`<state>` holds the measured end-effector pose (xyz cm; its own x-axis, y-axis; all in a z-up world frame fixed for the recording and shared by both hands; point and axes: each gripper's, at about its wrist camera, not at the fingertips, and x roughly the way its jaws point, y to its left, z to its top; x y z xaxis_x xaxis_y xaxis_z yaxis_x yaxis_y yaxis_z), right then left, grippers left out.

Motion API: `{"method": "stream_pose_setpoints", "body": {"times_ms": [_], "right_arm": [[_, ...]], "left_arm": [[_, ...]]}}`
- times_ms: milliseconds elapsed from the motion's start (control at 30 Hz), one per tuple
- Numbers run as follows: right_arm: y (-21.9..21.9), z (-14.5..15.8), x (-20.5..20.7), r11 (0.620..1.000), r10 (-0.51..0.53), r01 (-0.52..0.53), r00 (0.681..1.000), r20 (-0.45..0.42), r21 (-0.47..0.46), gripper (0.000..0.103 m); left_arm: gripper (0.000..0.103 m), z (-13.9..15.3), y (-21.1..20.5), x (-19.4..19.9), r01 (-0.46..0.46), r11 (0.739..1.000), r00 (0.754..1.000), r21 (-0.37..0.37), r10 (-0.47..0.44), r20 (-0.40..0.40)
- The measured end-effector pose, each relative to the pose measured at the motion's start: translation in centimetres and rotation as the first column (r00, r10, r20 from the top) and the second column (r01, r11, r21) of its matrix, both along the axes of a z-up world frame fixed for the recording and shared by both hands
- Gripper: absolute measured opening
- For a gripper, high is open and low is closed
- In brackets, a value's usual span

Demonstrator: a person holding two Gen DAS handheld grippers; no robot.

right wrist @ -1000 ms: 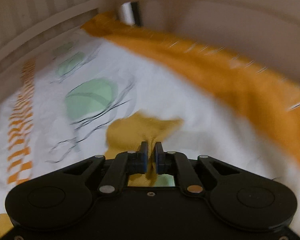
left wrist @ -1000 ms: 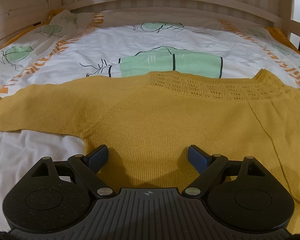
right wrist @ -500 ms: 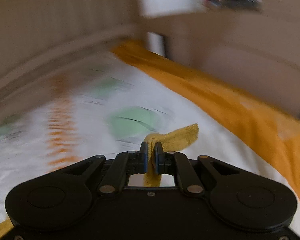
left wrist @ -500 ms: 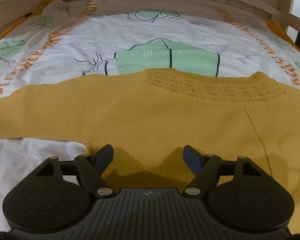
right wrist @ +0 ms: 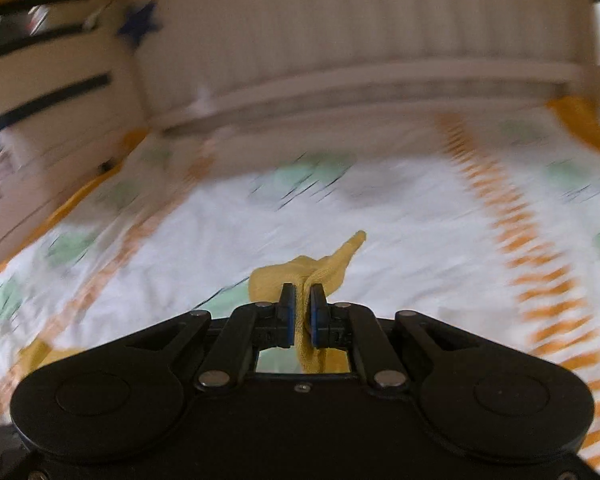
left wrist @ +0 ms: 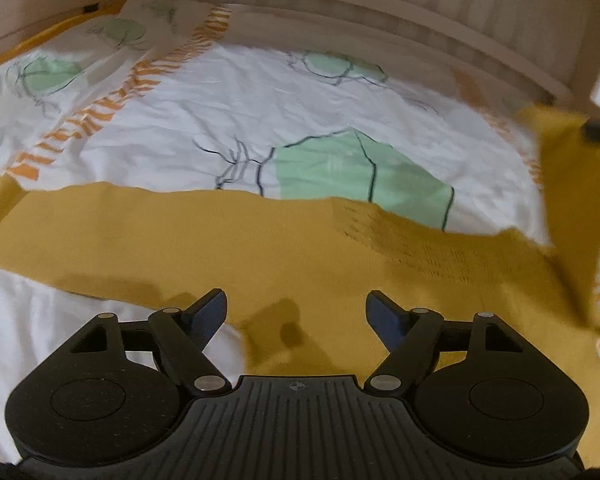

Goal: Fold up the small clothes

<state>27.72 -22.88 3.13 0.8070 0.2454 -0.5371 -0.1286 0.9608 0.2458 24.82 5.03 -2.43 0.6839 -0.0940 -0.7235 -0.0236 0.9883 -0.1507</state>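
Left tool (left wrist: pixel 296 312): spread wide, nothing between the blue pads, hovering low just above the lower body of the sweater (left wrist: pixel 308 248); whether touching the knit, cannot tell. Shadow of it thrown on the cloth just ahead.

Right tool (right wrist: pixel 300 316): pressed together on a bunched end of the sweater, knit squeezed between the two pads and hanging down behind them, a short cuff-like tip poking out ahead. Held up in the air above the bed sheet (right wrist: pixel 400 208). Right view motion-blurred, so fine detail of the grip unclear.

Sweater position: mustard-yellow, lying flat across the near part of the bed sheet, patterned yoke pointing away from the left tool. One sleeve (left wrist: pixel 40 224) spread out flat to the left. Other sleeve (left wrist: pixel 572 200) lifted steeply at the right edge of the left view, its top end pinched by a dark tool tip barely in frame.

Progress, judged: early. Body unfolded, left sleeve untouched, right sleeve raised but not yet laid over the body. Remaining: lay that sleeve inward, fold the opposite sleeve, then fold the body. Wooden bed rail (left wrist: pixel 380 12) beyond.
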Motion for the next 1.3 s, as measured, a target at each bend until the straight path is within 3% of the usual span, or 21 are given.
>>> {"method": "stream_pose_setpoints", "body": {"times_ms": [133, 200, 367, 400, 433, 500, 533, 733, 933, 1067, 1133, 1300], "right_arm": [[6.2, -4.6, 0.6, 0.994, 0.095, -0.098, 0.993, -0.074, -0.042, 0.013], [8.9, -7.1, 0.3, 0.983, 0.145, -0.156, 0.983, -0.109, -0.094, 0.019], [11.8, -9.2, -2.1, 0.966, 0.234, -0.248, 0.957, -0.173, -0.066, 0.022], [11.7, -9.1, -2.6, 0.961, 0.253, -0.267, 0.952, -0.175, -0.065, 0.027], [11.5, -8.9, -3.1, 0.958, 0.266, -0.280, 0.949, -0.173, -0.065, 0.034], [9.8, -8.3, -4.1, 0.958, 0.271, -0.283, 0.949, -0.161, -0.053, 0.057], [9.3, -8.3, -4.2, 0.960, 0.266, -0.276, 0.951, -0.159, -0.043, 0.059], [0.9, -7.2, -6.8, 0.987, 0.162, -0.157, 0.971, -0.173, 0.042, 0.058], [-5.1, -7.5, -9.1, 0.997, 0.046, -0.036, 0.988, -0.145, 0.068, 0.059], [-7.6, -8.5, -9.5, 0.987, -0.007, 0.032, 0.988, -0.155, 0.160, 0.060], [-8.2, -8.7, -9.2, 0.984, -0.001, 0.031, 0.985, -0.170, 0.175, 0.060], [-8.7, -7.8, -8.9, 0.978, 0.011, 0.017, 0.991, -0.135, 0.207, 0.060]], "left_arm": [[0.076, 0.0, 1.8, 0.3, -0.055, 0.997, 0.998, -0.063, 0.054, -0.010], [0.076, -0.1, 2.4, 0.4, -0.074, 0.993, 0.997, -0.091, 0.073, -0.018], [0.076, -0.6, 3.1, 0.9, -0.092, 0.989, 0.995, -0.114, 0.087, -0.043], [0.076, -0.7, 3.2, 0.9, -0.094, 0.989, 0.995, -0.115, 0.089, -0.047], [0.075, -0.8, 3.2, 0.8, -0.097, 0.988, 0.994, -0.118, 0.091, -0.051], [0.075, -1.0, 3.1, 1.0, -0.096, 0.987, 0.994, -0.130, 0.089, -0.059], [0.075, -1.1, 3.1, 0.9, -0.094, 0.986, 0.995, -0.135, 0.086, -0.059], [0.075, -1.2, 1.4, 1.3, -0.049, 0.990, 0.997, -0.131, 0.041, -0.061], [0.075, 0.6, -2.2, 3.9, 0.062, 0.992, 0.998, -0.111, -0.066, -0.026], [0.074, -0.2, -4.1, 7.6, 0.078, 0.979, 0.986, -0.186, -0.103, -0.129], [0.068, -0.7, -4.9, 9.1, 0.075, 0.976, 0.977, -0.206, -0.113, -0.182], [0.065, -1.5, -6.6, 11.0, 0.057, 0.991, 0.967, -0.121, -0.085, -0.241]]}}
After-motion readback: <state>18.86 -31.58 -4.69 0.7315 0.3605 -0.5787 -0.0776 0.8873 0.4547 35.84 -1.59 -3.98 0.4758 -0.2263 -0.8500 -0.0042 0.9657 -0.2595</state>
